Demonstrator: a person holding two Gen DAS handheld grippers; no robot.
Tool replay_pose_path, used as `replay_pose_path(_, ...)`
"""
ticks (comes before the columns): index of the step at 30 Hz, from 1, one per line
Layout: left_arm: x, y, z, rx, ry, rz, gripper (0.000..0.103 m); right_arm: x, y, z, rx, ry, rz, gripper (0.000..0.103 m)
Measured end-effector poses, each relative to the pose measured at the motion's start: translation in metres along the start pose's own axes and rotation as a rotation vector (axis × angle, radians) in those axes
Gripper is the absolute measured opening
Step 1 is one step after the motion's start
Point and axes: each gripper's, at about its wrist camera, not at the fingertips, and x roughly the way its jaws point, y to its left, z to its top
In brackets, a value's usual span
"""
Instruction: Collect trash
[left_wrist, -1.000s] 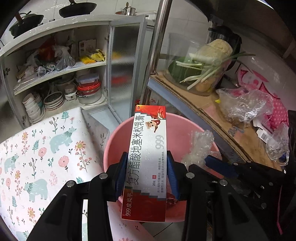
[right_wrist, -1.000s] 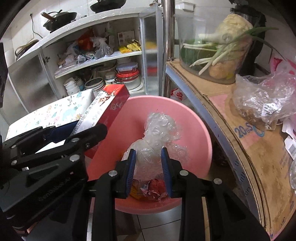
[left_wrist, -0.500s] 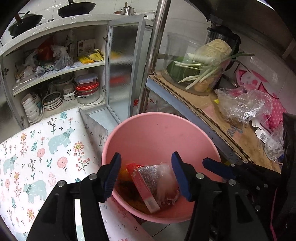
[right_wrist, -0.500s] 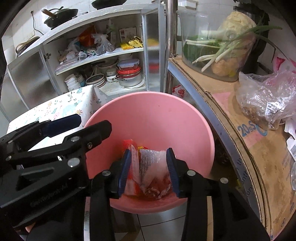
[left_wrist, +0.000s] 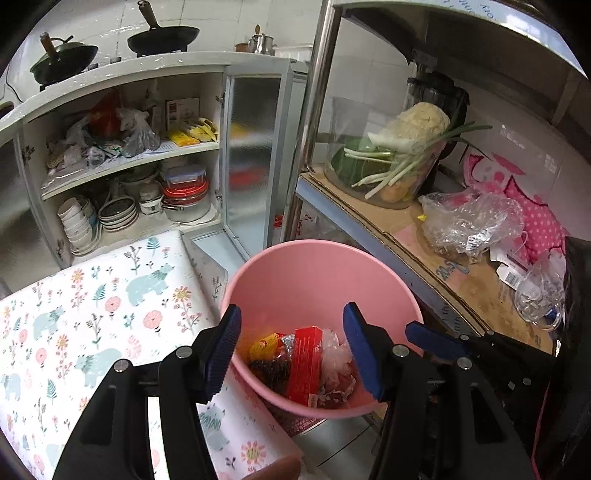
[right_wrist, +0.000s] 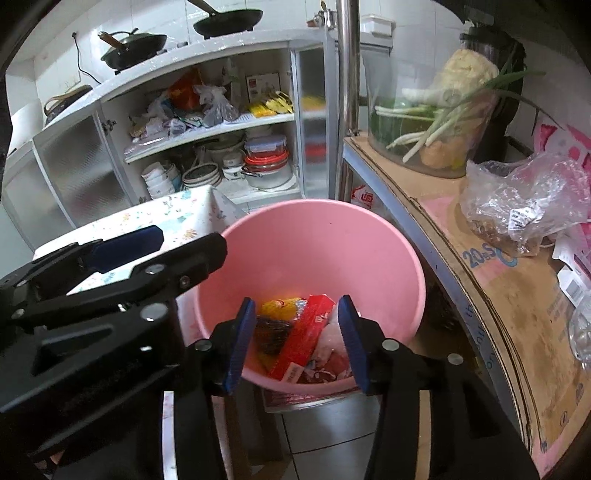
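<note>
A pink plastic bin (left_wrist: 317, 273) stands on the floor between the table and the rack; it also shows in the right wrist view (right_wrist: 317, 243). In it lie a red medicine box (left_wrist: 304, 365), crumpled clear plastic wrap (left_wrist: 334, 356), a yellow wrapper (left_wrist: 260, 345) and a dark wad. The box (right_wrist: 304, 338) and the wrap (right_wrist: 328, 345) show in the right view too. My left gripper (left_wrist: 291, 350) is open and empty above the bin's near rim. My right gripper (right_wrist: 297, 341) is open and empty beside it, also over the bin.
A table with a floral bear cloth (left_wrist: 85, 317) sits left of the bin. A metal rack shelf lined with cardboard (left_wrist: 454, 273) on the right holds a tub of vegetables (left_wrist: 391, 166) and plastic bags (left_wrist: 469, 221). An open cupboard (left_wrist: 129, 173) with dishes stands behind.
My left gripper opened and let the red box fall into the bin. My right gripper opened and let the plastic wrap fall in. Both grippers drew back a little.
</note>
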Motion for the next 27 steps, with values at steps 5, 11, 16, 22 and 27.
replay_pose_path(5, -0.02, -0.001, -0.006, 0.017, -0.016, 0.011, 0.057, -0.018, 0.011, -0.005, 0.002, -0.033, 0.013, 0.048)
replay_pose_path(11, -0.044, -0.001, -0.013, 0.031, -0.039, 0.018, 0.057, -0.039, 0.023, -0.012, -0.003, -0.074, 0.012, 0.048)
replay_pose_path(16, -0.061, 0.002, -0.02, 0.019, -0.052, 0.02, 0.056, -0.05, 0.033, -0.02, -0.004, -0.091, 0.014, 0.048)
replay_pose_path(22, -0.078, 0.007, -0.031, 0.011, -0.059, 0.032, 0.056, -0.062, 0.041, -0.029, 0.01, -0.111, 0.006, 0.048)
replay_pose_path(27, -0.088, 0.009, -0.04, 0.008, -0.06, 0.036, 0.056, -0.068, 0.046, -0.035, 0.015, -0.113, 0.002, 0.048)
